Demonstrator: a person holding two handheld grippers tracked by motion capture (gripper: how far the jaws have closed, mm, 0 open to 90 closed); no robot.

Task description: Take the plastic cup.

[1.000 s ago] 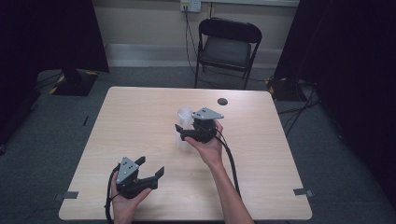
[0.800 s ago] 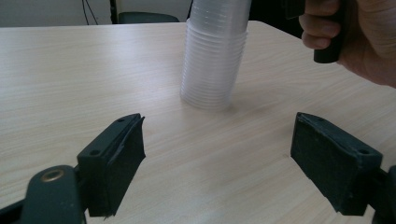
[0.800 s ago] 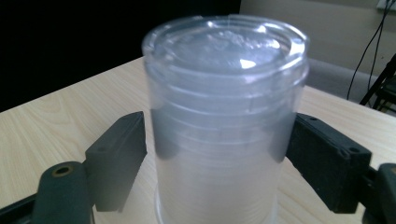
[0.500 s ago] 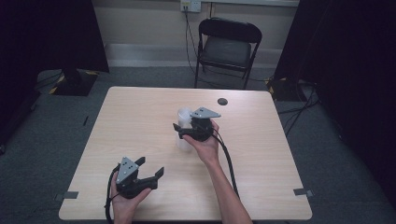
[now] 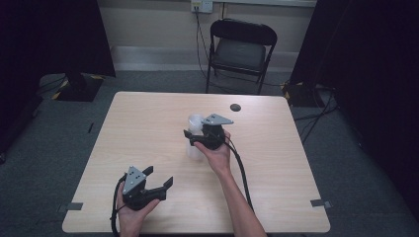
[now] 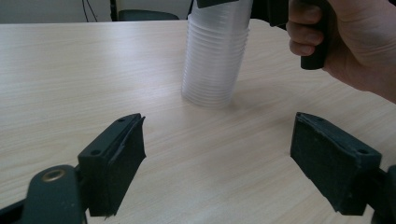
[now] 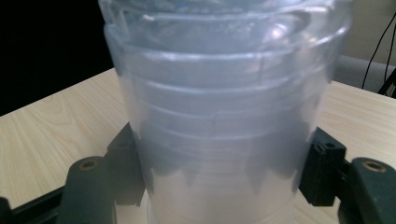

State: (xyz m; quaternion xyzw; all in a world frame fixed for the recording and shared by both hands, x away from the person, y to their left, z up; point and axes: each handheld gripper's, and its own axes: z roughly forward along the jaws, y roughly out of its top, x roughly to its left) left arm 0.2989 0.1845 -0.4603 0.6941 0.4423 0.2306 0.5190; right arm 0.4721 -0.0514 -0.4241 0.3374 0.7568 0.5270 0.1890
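No brand, label or writing readable on anything.

Stack of clear plastic cups point(image 5: 194, 138) upright near mid-bench point(image 5: 148, 123); ribbed rims visible, cup count hard to tell. Stack's top cut off in left claw view point(image 6: 215, 51) and in right claw view point(image 7: 224, 116).

Right claw point(image 5: 193, 138) has just been closing, stack between its jaws; pads sit against the cup walls on both sides, seen blurred through the plastic.

Left claw point(image 5: 159, 178) wide apart, holding nothing, near the bench's front edge, well apart from the stack.

Small dark round object point(image 5: 235, 107) by the far edge, too small to identify.
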